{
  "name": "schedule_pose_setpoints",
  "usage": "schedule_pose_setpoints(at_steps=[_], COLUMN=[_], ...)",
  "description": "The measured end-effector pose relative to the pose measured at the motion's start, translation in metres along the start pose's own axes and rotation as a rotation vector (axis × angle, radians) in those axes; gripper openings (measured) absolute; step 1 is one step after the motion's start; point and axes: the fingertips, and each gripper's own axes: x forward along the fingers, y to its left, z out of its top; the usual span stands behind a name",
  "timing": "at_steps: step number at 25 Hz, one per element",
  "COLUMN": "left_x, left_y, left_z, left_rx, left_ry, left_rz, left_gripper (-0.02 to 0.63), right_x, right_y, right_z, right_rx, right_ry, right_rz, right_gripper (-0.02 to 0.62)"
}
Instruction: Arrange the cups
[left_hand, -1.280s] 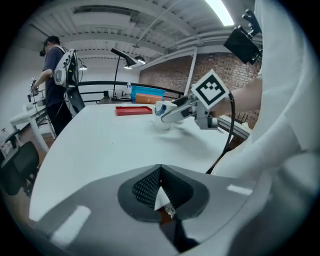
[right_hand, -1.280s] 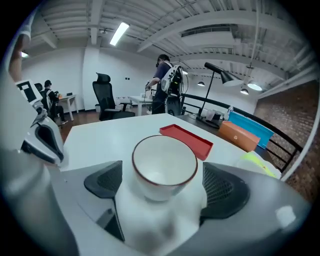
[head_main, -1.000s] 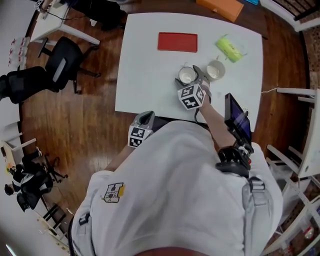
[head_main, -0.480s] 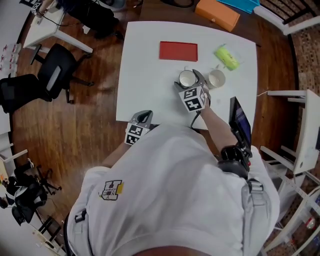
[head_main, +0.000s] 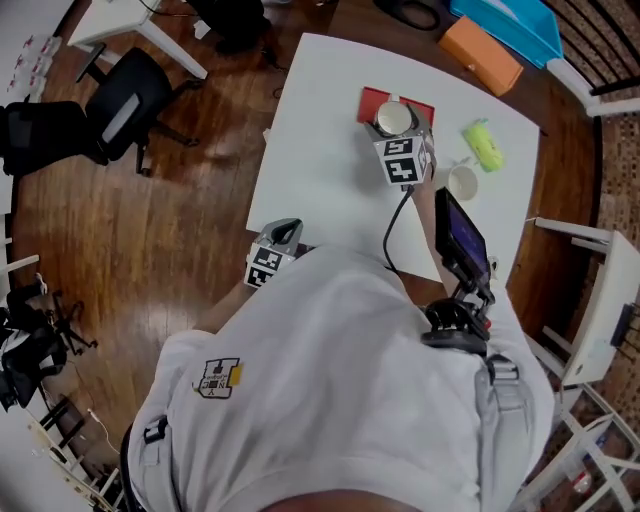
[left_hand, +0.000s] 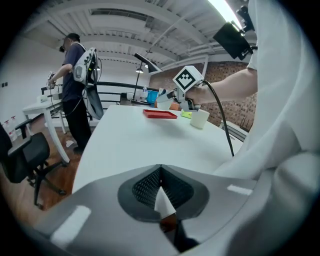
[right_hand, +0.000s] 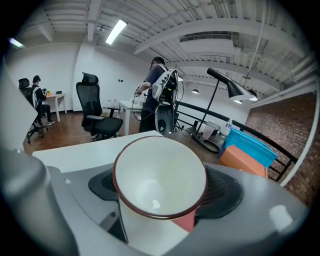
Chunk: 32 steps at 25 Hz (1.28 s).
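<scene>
A white cup with a dark red rim (head_main: 393, 118) (right_hand: 159, 179) is clamped between the jaws of my right gripper (head_main: 397, 128) (right_hand: 160, 186), just above the red mat (head_main: 418, 106) at the far side of the white table (head_main: 320, 170). A sliver of the red mat (right_hand: 184, 221) shows under the cup. A second white cup (head_main: 462, 182) (left_hand: 199, 119) stands on the table to the right of the mat. My left gripper (head_main: 283, 234) (left_hand: 160, 172) is shut and empty at the table's near edge. From there I see the right gripper (left_hand: 170, 101) over the mat (left_hand: 160, 114).
A green object (head_main: 483, 143) lies right of the mat. An orange box (head_main: 483, 55) and a blue bin (head_main: 505, 20) sit beyond the table's far edge. Black office chairs (head_main: 130, 105) stand on the wooden floor at left. A person (left_hand: 75, 75) stands at another desk.
My right gripper has carried the red-rimmed cup away from beside the other cup, up and toward the far side, over the red mat. The left gripper stays shut by the near edge.
</scene>
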Motion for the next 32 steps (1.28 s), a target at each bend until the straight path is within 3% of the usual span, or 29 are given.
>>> schedule_pose_setpoints(at_steps=[5, 13, 32], left_x=[-0.017, -0.039, -0.044], left_y=[0.01, 0.012, 0.013], left_z=[-0.009, -0.026, -0.026], left_rx=[-0.045, -0.1, -0.112], left_ry=[-0.007, 0.008, 0.033], left_rz=[0.07, 0.144, 0.16], left_gripper=[0.0, 0.0, 0.0], right_x=[0.027, 0.056, 0.079], right_y=[-0.017, -0.029, -0.026], right_z=[0.014, 0.0, -0.005], right_rx=[0.0, 0.038, 0.153], right_ry=[-0.005, 0.043, 0.072], right_rz=[-0.024, -0.041, -0.128], right_gripper=[0.43, 0.43, 0.428])
